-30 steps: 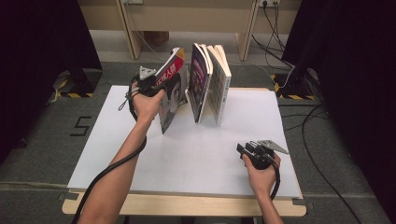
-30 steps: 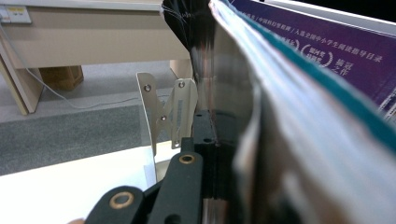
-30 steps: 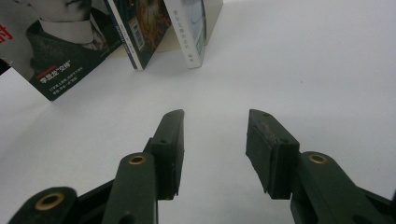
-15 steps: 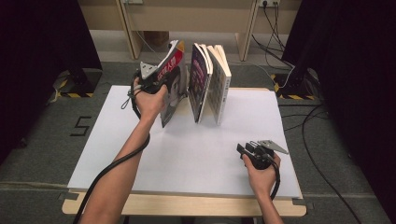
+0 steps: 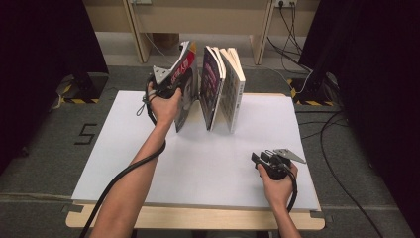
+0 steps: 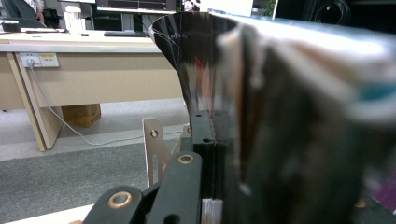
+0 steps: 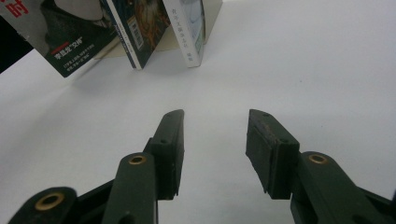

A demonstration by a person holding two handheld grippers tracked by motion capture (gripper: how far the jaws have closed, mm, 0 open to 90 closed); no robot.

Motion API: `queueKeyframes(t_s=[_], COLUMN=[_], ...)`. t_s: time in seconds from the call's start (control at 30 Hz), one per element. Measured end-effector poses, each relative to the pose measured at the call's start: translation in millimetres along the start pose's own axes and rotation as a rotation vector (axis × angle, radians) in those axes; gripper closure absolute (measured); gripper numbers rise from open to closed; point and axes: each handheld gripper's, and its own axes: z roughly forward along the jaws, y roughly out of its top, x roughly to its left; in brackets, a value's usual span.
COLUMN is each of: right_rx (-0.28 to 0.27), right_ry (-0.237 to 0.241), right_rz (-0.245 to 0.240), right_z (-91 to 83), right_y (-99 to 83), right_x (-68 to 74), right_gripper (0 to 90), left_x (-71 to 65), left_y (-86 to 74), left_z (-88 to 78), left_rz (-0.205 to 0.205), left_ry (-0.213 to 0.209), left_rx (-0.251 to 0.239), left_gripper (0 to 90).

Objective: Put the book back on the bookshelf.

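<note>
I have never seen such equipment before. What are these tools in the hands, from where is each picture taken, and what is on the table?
No robot is here: a person holds a hand tool with two black jaws in each hand. The high view is taken from above the person's side and looks down on the white table. The other two pictures come from small cameras that ride on the tools and look along their jaws.

Three books stand near the far edge. The left gripper is shut on the top of the left book, which leans; in the left gripper view this book is close and blurred. The middle book and the right book lean together. The right gripper is open over bare table, near the front edge.
</note>
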Motion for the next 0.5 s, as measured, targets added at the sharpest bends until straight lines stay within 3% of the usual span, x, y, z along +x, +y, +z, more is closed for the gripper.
queueKeyframes(t_s=[0.1, 0.37, 0.5], right_rx=[-0.001, -0.001, -0.007], right_ry=[-0.001, -0.001, -0.006], right_rz=[0.005, 0.007, 0.0], right_z=[-0.6, -1.0, -1.7], right_y=[0.3, 0.2, 0.9], right_x=[-0.4, -0.8, -1.1], right_gripper=[57.5, 57.4, 57.3], left_x=[1.2, 5.1, 10.4], left_y=[-6.8, -2.5, 2.7], left_z=[2.3, -0.5, -3.2], left_rz=[-0.007, 0.01, -0.017], left_ry=[0.008, 0.007, 0.007], left_rx=[0.005, 0.047, 0.058], left_gripper=[86.6, 85.3, 81.7])
